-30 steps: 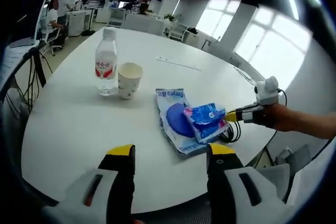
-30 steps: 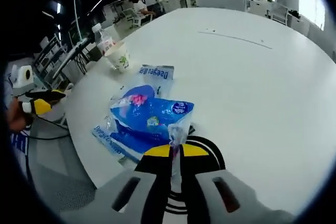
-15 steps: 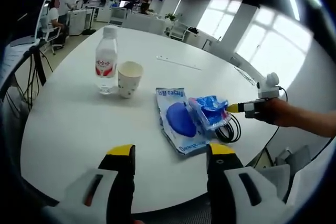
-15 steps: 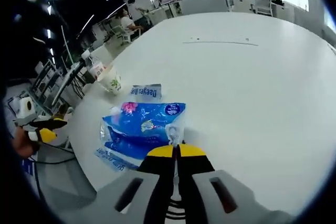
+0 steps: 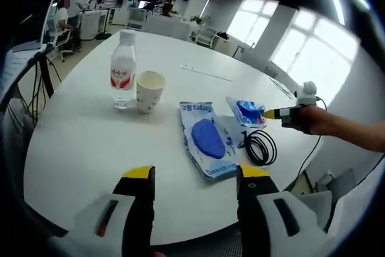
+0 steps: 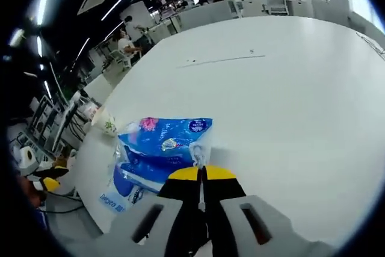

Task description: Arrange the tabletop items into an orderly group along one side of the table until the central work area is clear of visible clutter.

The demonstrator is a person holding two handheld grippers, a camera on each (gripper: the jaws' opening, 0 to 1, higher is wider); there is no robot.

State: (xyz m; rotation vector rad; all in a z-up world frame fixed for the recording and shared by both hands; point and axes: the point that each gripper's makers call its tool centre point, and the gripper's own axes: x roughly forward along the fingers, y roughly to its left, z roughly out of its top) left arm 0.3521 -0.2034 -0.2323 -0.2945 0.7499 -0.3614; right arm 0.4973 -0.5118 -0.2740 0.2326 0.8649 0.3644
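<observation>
Left gripper view, L to R: water bottle (image 5: 123, 70) w/ red label stands upright on the white round worktop (image 5: 78, 142), paper cup (image 5: 148, 91) just beside it on its right, upright, mouth open. Nearer mid-worktop a flat blue-and-white pouch (image 5: 207, 138) lies face up; print on it too small to read. Right of the pouch a coiled black cable (image 5: 260, 147) lies on the worktop, near the edge. Above the cable a blue tissue pack (image 5: 248, 111) hangs off the worktop, tilted, pinched at one end by the right tongs (image 5: 269, 114), which come in from the right w/ a person's hand (image 5: 310, 120) behind them. Left tongs (image 5: 195, 174) rise from the bottom of that view, yellow-tipped, jaws apart, nothing between them, above the near worktop edge. Background: office desks, seated people, windows, all small and blurred.

Right gripper view: far left, dim and near the rim, the left tongs (image 6: 49, 183) w/ a hand, hard to make out. Paper cup (image 6: 106, 124) near the worktop's left edge; bottle behind it can't be told for sure. Pouch (image 6: 123, 189) partly hidden under the tissue pack (image 6: 161, 148). Right tongs (image 6: 202, 174) closed tight on the pack's clear plastic flap. The rest of the worktop (image 6: 301, 100) on the right is bare, w/ a thin line-like item far off, unclear.
</observation>
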